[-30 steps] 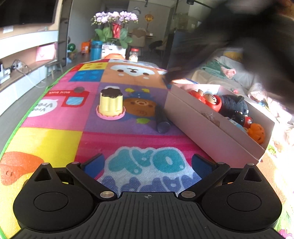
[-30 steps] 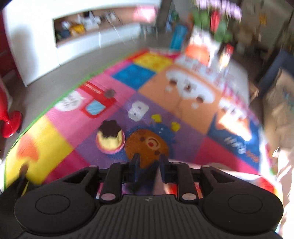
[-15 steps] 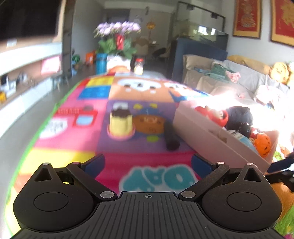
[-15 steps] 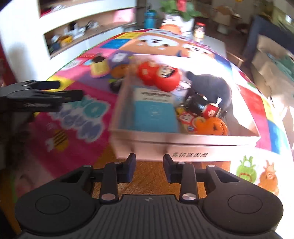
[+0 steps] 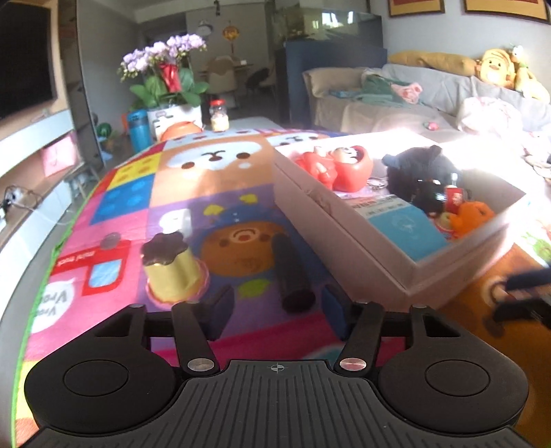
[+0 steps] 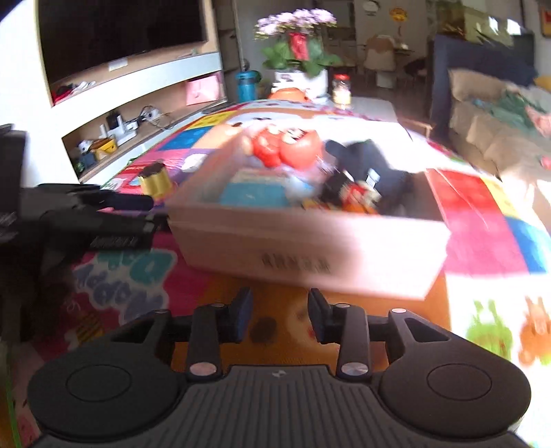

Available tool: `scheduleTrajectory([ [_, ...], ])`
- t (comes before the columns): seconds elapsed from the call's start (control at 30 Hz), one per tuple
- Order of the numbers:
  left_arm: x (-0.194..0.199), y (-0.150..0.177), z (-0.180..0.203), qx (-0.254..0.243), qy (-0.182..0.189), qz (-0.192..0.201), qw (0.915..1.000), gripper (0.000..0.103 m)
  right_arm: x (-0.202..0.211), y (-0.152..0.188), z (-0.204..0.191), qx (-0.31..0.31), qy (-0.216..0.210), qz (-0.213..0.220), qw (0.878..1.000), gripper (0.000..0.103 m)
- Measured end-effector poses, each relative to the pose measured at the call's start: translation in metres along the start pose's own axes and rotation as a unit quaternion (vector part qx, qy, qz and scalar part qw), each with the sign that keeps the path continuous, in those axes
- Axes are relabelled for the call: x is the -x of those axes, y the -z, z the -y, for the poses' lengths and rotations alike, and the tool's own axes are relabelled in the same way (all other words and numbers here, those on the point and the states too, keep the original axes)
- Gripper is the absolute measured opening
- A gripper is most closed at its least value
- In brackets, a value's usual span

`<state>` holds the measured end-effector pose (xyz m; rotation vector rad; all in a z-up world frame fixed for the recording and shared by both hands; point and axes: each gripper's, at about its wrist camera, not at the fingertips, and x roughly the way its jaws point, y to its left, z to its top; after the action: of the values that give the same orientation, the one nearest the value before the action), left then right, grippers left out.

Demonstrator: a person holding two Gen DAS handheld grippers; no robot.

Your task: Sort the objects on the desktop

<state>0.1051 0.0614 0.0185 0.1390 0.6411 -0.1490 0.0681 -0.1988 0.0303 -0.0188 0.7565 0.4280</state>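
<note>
1. Mat [image 5: 213,193] writing upside down; box [image 6: 310,251] label too blurred to read.
2. Pudding toy [image 5: 170,267]: yellow, ridged, dark top, beside black cylinder [image 5: 292,272] on mat.
3. My left gripper [image 5: 277,310] just narrowed, empty; right gripper [image 6: 279,318] just widening, narrow, empty.

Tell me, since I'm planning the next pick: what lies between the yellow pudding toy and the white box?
In the left wrist view, a dark cylinder lies on the mat between the yellow pudding toy and the white box, nearer the box.

— What are you seeing around you?
— You're facing a dark television [image 6: 117,31] hanging above a white shelf unit [image 6: 144,103]; sunlight is pouring over the grey sofa [image 5: 430,100], and potted purple flowers [image 5: 165,75] are standing ahead.
</note>
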Motion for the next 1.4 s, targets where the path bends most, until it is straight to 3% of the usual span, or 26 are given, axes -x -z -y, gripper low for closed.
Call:
scheduleTrajectory([
  [0.07,-0.005,-0.002,0.0,0.003,0.016,0.002,0.9999,0.055,0.005,0.009,0.009,-0.021,-0.001,-0.004,1.0,0.044],
  [0.23,-0.01,-0.001,-0.001,-0.012,0.026,0.013,0.9995,0.055,0.012,0.027,0.008,-0.018,0.011,0.021,1.0,0.057],
  [0.4,-0.013,0.003,-0.007,0.006,0.003,-0.004,1.0,0.026,0.01,0.033,-0.01,0.007,0.035,0.036,0.999,0.071],
  [0.63,0.038,0.024,0.011,-0.036,-0.005,0.007,0.9993,0.026,0.021,0.037,0.015,-0.08,0.059,0.061,0.993,0.082],
  [0.8,0.08,0.043,0.039,-0.046,0.057,-0.004,0.9973,0.026,0.026,0.039,0.018,-0.092,0.066,0.073,0.991,0.085],
  [0.93,0.085,0.047,0.069,-0.059,0.104,0.001,0.9928,0.033,0.027,0.039,0.014,-0.081,0.07,0.078,0.991,0.088],
  [0.97,0.083,0.046,0.072,-0.062,0.1,0.002,0.993,0.045,0.028,0.04,0.013,-0.078,0.071,0.078,0.991,0.088],
  [1.03,0.08,0.043,0.07,-0.06,0.077,0.009,0.9951,0.058,0.029,0.042,0.011,-0.071,0.067,0.076,0.992,0.088],
  [1.13,0.081,0.038,0.053,-0.027,0.064,0.006,0.9976,0.061,0.031,0.045,0.001,-0.039,0.05,0.069,0.996,0.088],
  [1.23,0.088,0.036,0.03,0.004,0.042,0.019,0.9989,0.08,0.032,0.046,-0.019,-0.002,0.008,0.057,0.998,0.088],
  [1.4,0.076,0.024,-0.01,0.052,-0.025,0.03,0.9979,0.083,0.011,0.025,-0.072,0.058,-0.039,0.034,0.997,0.081],
])
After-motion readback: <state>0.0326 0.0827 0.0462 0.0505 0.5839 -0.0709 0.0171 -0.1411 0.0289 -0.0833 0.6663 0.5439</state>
